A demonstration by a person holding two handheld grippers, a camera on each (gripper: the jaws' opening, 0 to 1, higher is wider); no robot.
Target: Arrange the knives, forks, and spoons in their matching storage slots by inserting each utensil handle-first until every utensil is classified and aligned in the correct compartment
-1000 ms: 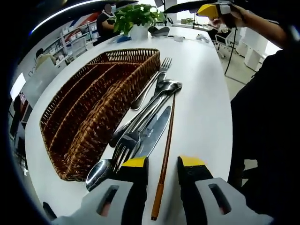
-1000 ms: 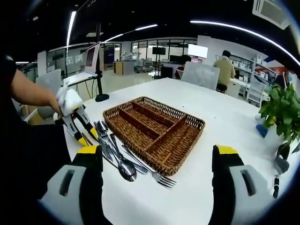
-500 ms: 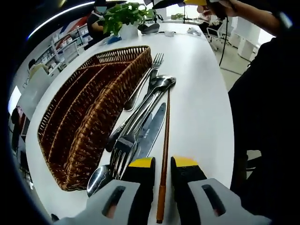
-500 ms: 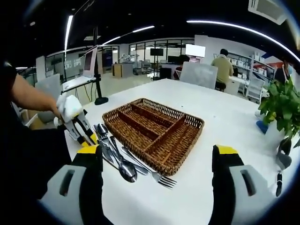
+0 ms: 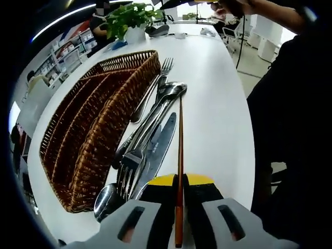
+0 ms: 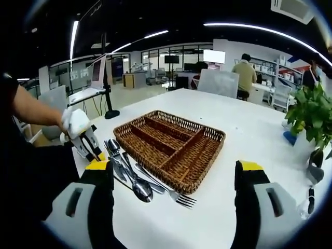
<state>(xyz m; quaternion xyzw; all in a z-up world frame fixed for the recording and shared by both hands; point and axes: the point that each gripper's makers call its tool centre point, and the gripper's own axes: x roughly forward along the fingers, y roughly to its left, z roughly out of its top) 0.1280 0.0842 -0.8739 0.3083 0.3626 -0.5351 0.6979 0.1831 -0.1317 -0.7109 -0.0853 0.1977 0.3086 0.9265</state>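
A wicker cutlery basket with long compartments lies on the white table. Beside its wall is a pile of steel utensils: a fork, spoons, a knife, a second fork and a spoon. A long brown chopstick lies along the pile's right side, and my left gripper is shut on its near end. In the right gripper view my right gripper stands wide open above the table, facing the basket and the utensil pile. The left gripper appears there at the pile's left end.
A potted plant stands at the table's far end, with small dark items near it. The table's edge runs close on the right of the left gripper view, next to a person's dark clothing. Desks and seated people fill the room behind.
My left gripper's jaws have closed from open onto the chopstick's near end. The right gripper has stayed open and nearly still.
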